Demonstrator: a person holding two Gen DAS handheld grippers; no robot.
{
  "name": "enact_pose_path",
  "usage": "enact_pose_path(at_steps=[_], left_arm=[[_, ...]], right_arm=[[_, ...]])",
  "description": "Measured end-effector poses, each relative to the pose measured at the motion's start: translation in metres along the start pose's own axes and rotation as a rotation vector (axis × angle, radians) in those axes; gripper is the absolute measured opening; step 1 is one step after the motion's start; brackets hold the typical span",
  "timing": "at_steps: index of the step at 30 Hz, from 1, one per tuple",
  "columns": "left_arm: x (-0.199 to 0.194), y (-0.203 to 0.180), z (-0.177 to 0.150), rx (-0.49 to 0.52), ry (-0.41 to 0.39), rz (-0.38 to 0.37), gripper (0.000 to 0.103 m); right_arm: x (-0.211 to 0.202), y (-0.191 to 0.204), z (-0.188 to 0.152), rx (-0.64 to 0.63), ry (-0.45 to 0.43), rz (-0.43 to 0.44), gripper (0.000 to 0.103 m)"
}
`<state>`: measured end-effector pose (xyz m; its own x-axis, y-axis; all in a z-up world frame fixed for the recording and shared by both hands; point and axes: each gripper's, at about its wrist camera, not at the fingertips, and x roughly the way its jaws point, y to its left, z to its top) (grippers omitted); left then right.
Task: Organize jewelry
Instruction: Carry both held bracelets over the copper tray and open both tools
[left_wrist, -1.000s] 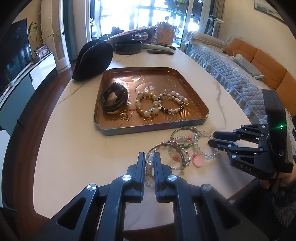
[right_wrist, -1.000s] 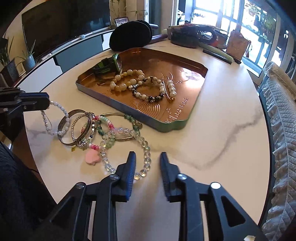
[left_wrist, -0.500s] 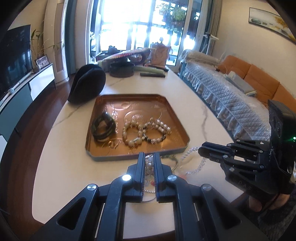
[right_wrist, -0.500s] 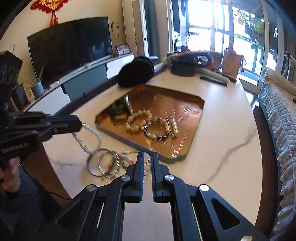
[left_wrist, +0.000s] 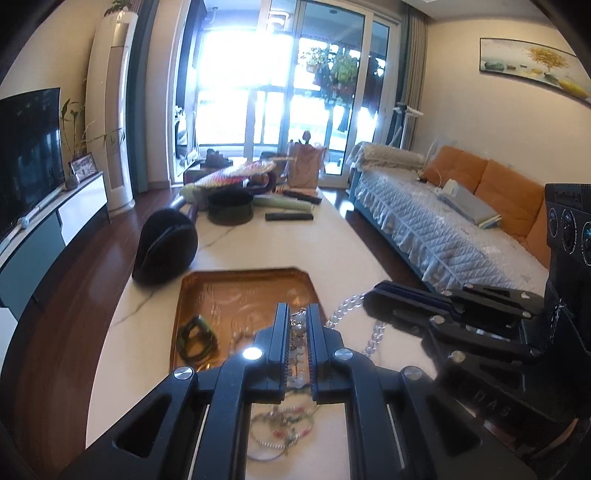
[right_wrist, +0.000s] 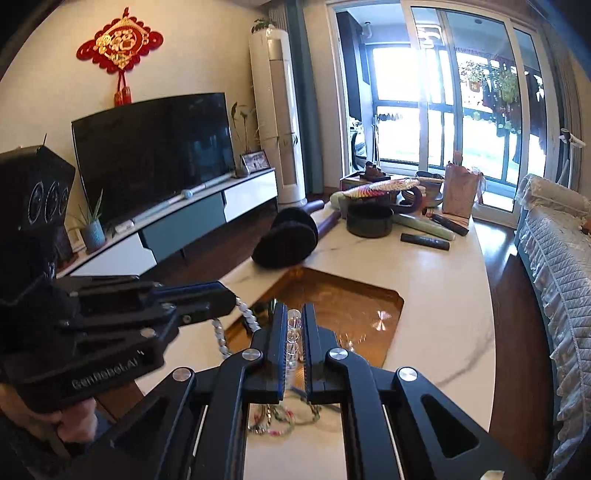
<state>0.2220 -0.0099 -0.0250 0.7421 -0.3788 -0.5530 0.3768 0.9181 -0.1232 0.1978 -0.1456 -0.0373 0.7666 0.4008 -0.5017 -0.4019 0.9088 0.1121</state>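
Both grippers are held above the near end of the table (left_wrist: 258, 243), pointing forward and somewhat downward over the copper tray (left_wrist: 243, 291); left gripper (left_wrist: 294, 314) centred low in its own view, right gripper (left_wrist: 376, 291) entering that view from the right, side-on; a hand (right_wrist: 75, 424) wraps the left gripper's handle in the right wrist view.

Left gripper: jaws nearly together, clamped on a white bead bracelet (left_wrist: 297, 339) that shows in the narrow gap; from the right wrist view the same strand (right_wrist: 245, 314) hangs in a loop below its tip. Right gripper (right_wrist: 294, 314): jaws nearly together, clamped on a clear bead bracelet (right_wrist: 294, 332); from the left wrist view its strand (left_wrist: 345, 306) droops under the tip, clear of the table.

Remaining bracelets (left_wrist: 280, 424) lie in a loose heap on the table below the grippers, outside the tray's near edge; a dark green bangle (left_wrist: 195, 338) lies inside the tray at its left.

Surface: white marble-look table; black hat (left_wrist: 166, 247) beyond the tray; dark round tin (left_wrist: 229, 208) and remote (left_wrist: 289, 216) at the far end. Room: television (right_wrist: 155, 147) on a low cabinet, sofa (left_wrist: 491, 199) with orange cushions, bright glass doors (left_wrist: 280, 92).
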Motion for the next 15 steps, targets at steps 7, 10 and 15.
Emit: enact_pose_path(at_steps=[7,10,15], left_arm=[[0.016,0.014,0.024,-0.088,-0.055,-0.034,0.009],[0.032,0.028,0.016,-0.121,-0.054,-0.053,0.009],[0.082,0.068,-0.001,-0.246,0.038,-0.124,0.009]], right_arm=[[0.015,-0.012,0.024,0.084,-0.027,0.031,0.007],[0.031,-0.02,0.019,0.121,-0.028,0.053,0.007],[0.07,-0.034,0.003,0.141,0.051,0.06,0.007]])
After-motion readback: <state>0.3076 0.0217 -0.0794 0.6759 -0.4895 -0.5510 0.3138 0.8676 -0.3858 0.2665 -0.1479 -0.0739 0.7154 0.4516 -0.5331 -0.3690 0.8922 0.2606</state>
